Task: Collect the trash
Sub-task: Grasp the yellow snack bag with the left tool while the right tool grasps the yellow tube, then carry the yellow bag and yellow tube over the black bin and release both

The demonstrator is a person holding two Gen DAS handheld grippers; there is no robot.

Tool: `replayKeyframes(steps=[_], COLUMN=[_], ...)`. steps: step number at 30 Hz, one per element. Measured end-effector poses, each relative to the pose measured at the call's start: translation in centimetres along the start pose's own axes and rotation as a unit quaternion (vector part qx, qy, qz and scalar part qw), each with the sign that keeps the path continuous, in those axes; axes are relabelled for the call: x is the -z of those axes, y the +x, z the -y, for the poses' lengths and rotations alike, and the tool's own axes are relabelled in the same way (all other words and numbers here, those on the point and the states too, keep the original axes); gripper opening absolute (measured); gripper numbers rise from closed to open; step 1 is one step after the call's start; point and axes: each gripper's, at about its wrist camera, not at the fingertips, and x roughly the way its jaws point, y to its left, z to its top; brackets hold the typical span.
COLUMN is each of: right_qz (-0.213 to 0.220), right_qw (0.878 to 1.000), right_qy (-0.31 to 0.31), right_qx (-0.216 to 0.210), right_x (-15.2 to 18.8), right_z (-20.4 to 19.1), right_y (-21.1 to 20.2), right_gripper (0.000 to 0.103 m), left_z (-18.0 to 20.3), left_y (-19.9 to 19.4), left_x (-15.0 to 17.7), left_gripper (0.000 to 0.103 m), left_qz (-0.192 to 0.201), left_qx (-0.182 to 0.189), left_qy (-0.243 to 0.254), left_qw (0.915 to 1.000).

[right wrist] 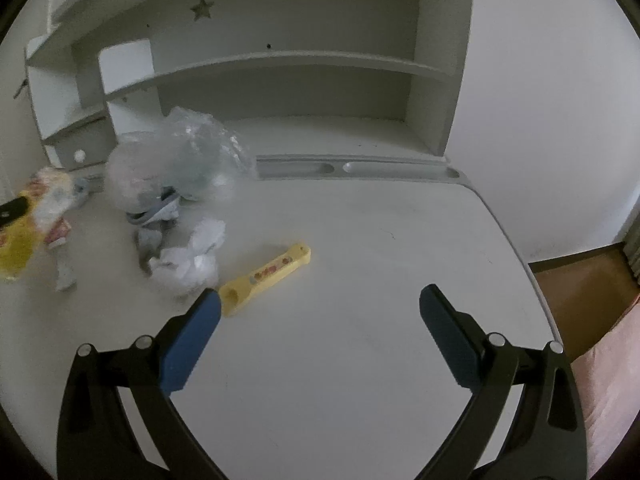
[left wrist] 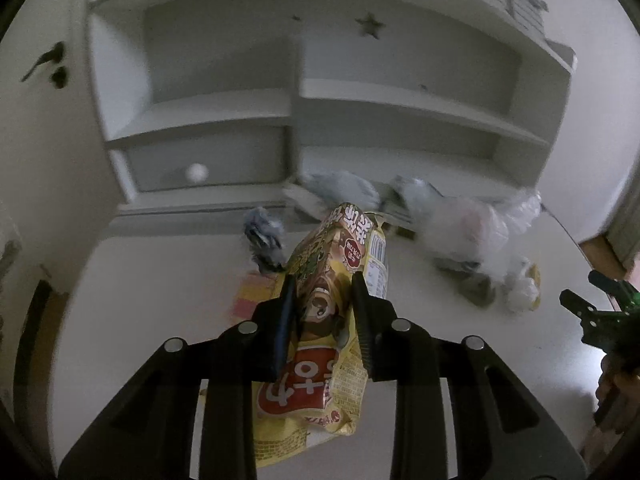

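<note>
Left gripper (left wrist: 323, 280): jaws drawn narrow, both pads pressing the sides of a yellow snack bag (left wrist: 340, 264). The bag stands up between the fingers, its top end reaching toward the shelf unit (left wrist: 296, 92), its lower end hanging below the pads. It seems to be lifted clear of the white desk (left wrist: 160, 280), though the blur makes that hard to confirm.

On the desk behind the bag: a small grey-blue crumpled scrap (left wrist: 262, 236), a flat pink-and-yellow wrapper (left wrist: 250, 296) partly hidden by the left finger, and further right a clear plastic bag (left wrist: 480, 220) with crumpled white paper (left wrist: 520, 288) near it.

Right gripper (right wrist: 320, 300): jaws spread wide, nothing between the pads, hovering over a bare stretch of desk. A yellow stick-shaped wrapper (right wrist: 266, 280) lies just beside its left finger, outside the gap. Beyond it sit the crumpled white paper (right wrist: 192, 256) and the clear plastic bag (right wrist: 176, 160), with grey scraps (right wrist: 150, 240) between them. The snack bag (right wrist: 24, 236) shows at the far left edge of the right wrist view, with a black fingertip on it.
</note>
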Motion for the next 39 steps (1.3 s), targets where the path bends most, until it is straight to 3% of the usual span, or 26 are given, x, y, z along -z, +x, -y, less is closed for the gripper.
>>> replayKeyframes(steps=[3,8,14,17,19,21,26,27,31,36,39], right_qz=[-0.020,-0.054,-0.085,-0.098,-0.100,-0.104,-0.119,-0.121,-0.134,-0.121,-0.090], right_qw=[1.000,0.997,0.996,0.994,0.993,0.992,0.981,0.979,0.971,0.977,0.982], right_qy=[-0.005,-0.050,-0.033,-0.018,-0.033,-0.055,-0.127,-0.140,-0.143,-0.112,-0.081], right_qx=[0.022,0.034,-0.007,-0.039,-0.045,-0.054,-0.083,-0.091,-0.140,-0.133,-0.145], right_x=[-1.6,-2.8,-0.9,-0.9,-1.1,-1.5,-2.5,-2.7,-3.0,-2.6,-3.0], right_z=[-0.9,-2.7,0.5,1.1,0.4,-0.6,-2.4,-2.8,-3.5,-2.7,-1.2], right_y=[2.2,5.0,4.4,4.4,4.2,4.3,5.1,5.2,5.8,5.0,2.5], right_gripper=[0.096,0.096,0.092,0.076,0.059,0.052,0.051,0.047,0.014,0.014,0.014], left_z=[-1.8,-2.9,-1.5,0.0,0.8,1.3,1.3,1.2,0.9,1.8,2.7], left_y=[-0.6,-1.3,-2.0,-1.6,-1.2,-0.9,-0.9,-0.9,-0.7,-0.8,-1.1], left_x=[0.2,0.3,0.6,0.8,0.9,1.1,1.2,1.1,1.0,0.8,0.6], left_gripper=[0.027,0.027,0.027,0.027,0.027,0.028,0.028,0.028,0.028,0.028,0.028], left_qz=[0.006,0.012,0.022,0.020,0.015,0.010,0.003,0.003,0.004,0.004,0.005], left_qx=[-0.019,-0.018,0.001,0.021,0.032,0.039,0.039,0.039,0.036,0.042,0.042], left_qy=[-0.016,-0.026,-0.012,-0.001,0.005,0.011,0.015,0.015,0.008,0.015,0.026], left_qw=[0.9997,0.9994,0.9997,0.9996,0.9993,0.9991,0.9991,0.9991,0.9993,0.9990,0.9988])
